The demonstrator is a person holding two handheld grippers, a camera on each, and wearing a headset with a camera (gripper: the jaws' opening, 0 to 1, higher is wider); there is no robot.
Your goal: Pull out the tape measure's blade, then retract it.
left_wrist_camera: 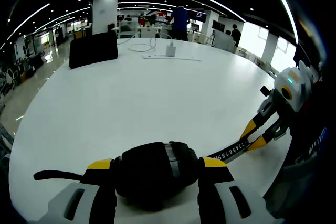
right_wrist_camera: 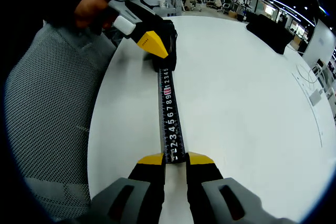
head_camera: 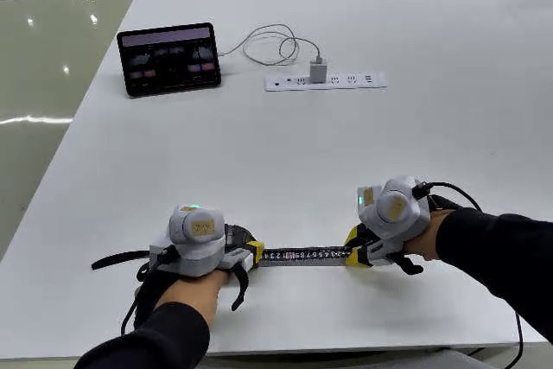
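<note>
Left gripper (head_camera: 249, 253): lower left of the head view; jaws clamped on the black tape measure case (left_wrist_camera: 157, 171), one yellow tip on each side.
Tape measure case: on the white table (head_camera: 389, 153), near the bottom edge of the head view.
Blade (right_wrist_camera: 169, 114): drawn out, numerals up, running low along the table from the case to the right gripper.
Right gripper (right_wrist_camera: 176, 159): lower right of the head view; jaws closed on the free end of the blade.
Tablet (head_camera: 168, 59): upper left, propped up, screen lit.
Power strip (head_camera: 325, 81): upper centre; white charger plugged in, cable looped above it.
</note>
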